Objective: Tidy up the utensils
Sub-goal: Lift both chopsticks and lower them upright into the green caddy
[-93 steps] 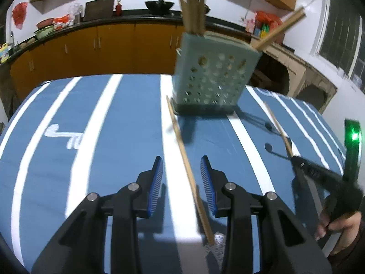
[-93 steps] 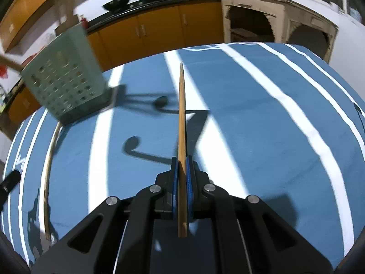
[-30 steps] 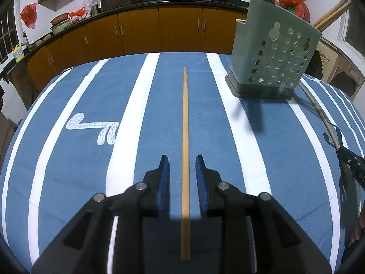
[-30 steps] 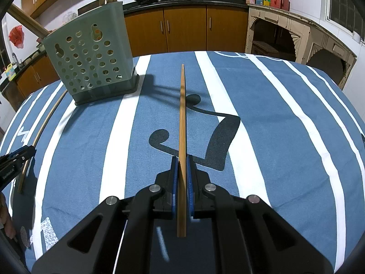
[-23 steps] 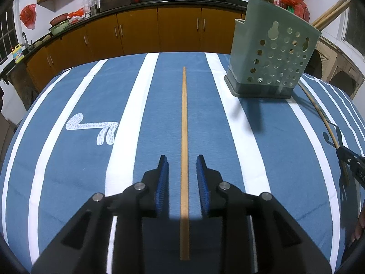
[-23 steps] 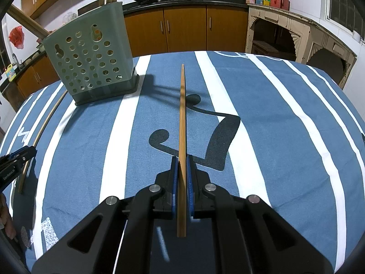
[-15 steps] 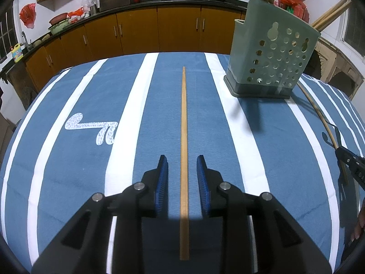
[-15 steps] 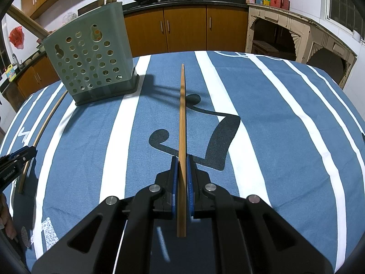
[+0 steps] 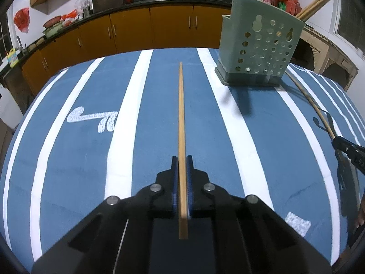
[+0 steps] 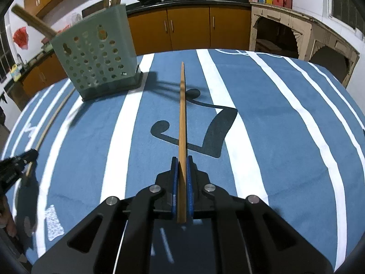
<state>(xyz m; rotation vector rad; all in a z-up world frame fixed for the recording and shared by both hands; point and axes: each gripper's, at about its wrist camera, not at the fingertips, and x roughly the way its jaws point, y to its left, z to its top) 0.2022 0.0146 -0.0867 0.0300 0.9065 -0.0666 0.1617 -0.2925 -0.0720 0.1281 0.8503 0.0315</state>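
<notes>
- The left gripper (image 9: 181, 159) is clenched on a wooden chopstick (image 9: 181, 123); the blue pads press it from both sides, its blunt end pokes out behind them and its thin tip runs straight ahead, low over the blue striped tablecloth (image 9: 68, 159).
- The right gripper (image 10: 181, 159) is likewise clamped on a second chopstick (image 10: 182, 114), gripped near the thick end, tip pointing toward the far edge of the table.
- Whether either stick is clear of the cloth or resting on it cannot be told from these views.
- The green perforated holder (image 9: 257, 52) stands toward the far edge of the table, between the two grippers: ahead and to the right of the left one, ahead and to the left of the right one. Several wooden handles already lean out of its top.
- Both sticks appear secured, so the step in hand is likely carrying them to the holder.
- To do it well: lift first, then tilt each stick tip-down above the holder's open top, and release only once the tip is well inside.
- Go one hand at a time, since both approach the same opening, and steer clear of the leaning handles.
</notes>
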